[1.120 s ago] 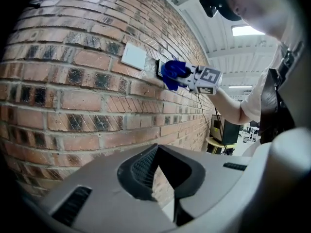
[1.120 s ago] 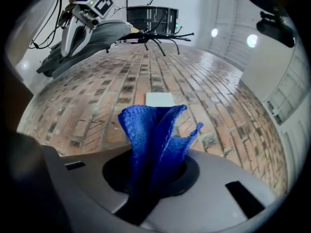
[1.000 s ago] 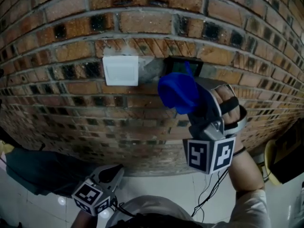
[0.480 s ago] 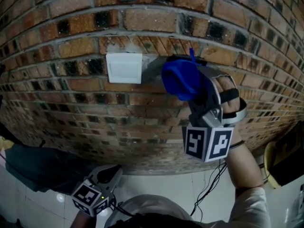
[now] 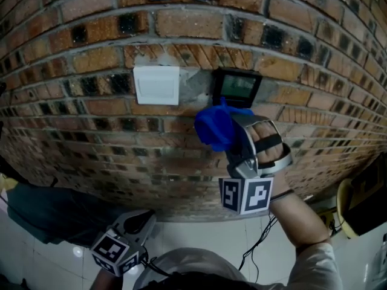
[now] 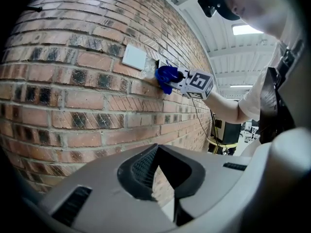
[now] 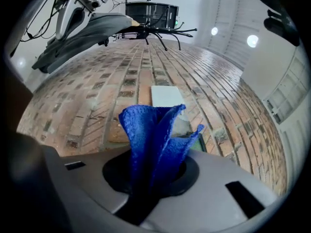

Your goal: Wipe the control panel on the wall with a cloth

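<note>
**A:** What's the left claw [image 6: 160,171] doing?

**B:** Nothing. It hangs low, close to the person, with its jaws parted in a narrow V and only brick showing through the gap.

**A:** And the right claw [image 5: 234,130]?

**B:** Clamped tight on the blue cloth [image 5: 216,127], which fans out of the jaws in a loose bunch of folds, pointed at the wall [image 5: 181,23].

**A:** Is the cloth on the control panel [image 5: 237,87]?

**B:** No. In the head view it sits just below the panel and a little to its left, over bare brick. The left claw's camera makes it look pressed to the wall, but I can't be sure it touches.

**A:** So which step is this?

**B:** Mid-wipe, I'd say, with the cloth off the bottom edge and the dark screen uncovered.

**A:** What does the next move need?

**B:** Lift the cloth up and slightly right until the bunch covers the screen, then press gently and sweep across. The panel looks to stand proud of the brick, so the folds should ride onto its face, not snag the lower rim.

**A:** Anything to avoid?

**B:** A white switch plate [image 5: 156,84] just to the panel's left
</note>
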`<state>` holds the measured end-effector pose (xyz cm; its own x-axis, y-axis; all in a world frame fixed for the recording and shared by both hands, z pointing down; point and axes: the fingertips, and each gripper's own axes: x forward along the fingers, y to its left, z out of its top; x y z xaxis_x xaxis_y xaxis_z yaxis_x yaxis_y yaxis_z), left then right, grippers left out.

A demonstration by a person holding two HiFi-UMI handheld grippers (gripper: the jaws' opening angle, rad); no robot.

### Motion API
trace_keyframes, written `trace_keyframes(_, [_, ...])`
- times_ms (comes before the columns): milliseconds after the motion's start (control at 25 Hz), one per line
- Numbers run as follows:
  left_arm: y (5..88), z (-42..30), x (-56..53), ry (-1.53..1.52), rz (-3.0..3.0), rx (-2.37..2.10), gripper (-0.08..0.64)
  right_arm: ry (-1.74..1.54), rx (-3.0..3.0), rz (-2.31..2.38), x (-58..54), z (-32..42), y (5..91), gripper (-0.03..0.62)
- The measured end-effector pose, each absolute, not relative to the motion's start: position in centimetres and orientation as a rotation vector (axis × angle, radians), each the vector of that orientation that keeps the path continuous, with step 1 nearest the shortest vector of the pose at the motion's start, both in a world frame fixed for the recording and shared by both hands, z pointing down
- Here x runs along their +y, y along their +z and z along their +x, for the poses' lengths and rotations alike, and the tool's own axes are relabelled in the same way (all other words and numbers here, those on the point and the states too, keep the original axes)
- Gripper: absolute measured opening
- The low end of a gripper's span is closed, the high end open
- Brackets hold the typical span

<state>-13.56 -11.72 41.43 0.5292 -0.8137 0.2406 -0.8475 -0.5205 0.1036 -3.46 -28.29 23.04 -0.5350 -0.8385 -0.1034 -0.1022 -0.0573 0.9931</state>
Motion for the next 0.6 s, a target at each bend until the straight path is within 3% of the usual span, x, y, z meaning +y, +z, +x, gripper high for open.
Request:
trace_keyframes(280, [41.5, -13.9, -11.4, 0.24, 2.551, -1.421, -0.008, -1.602, -1.663, 0.951, -28.5, -3.6, 24.3, 0.086])
trace_keyframes(600, [41.3, -13.6, -11.4, 0.233, 2.566, -1.412, -0.008, -1.742, -1.657, 1.095, -25.4, -2.7, 14.0, 0.086])
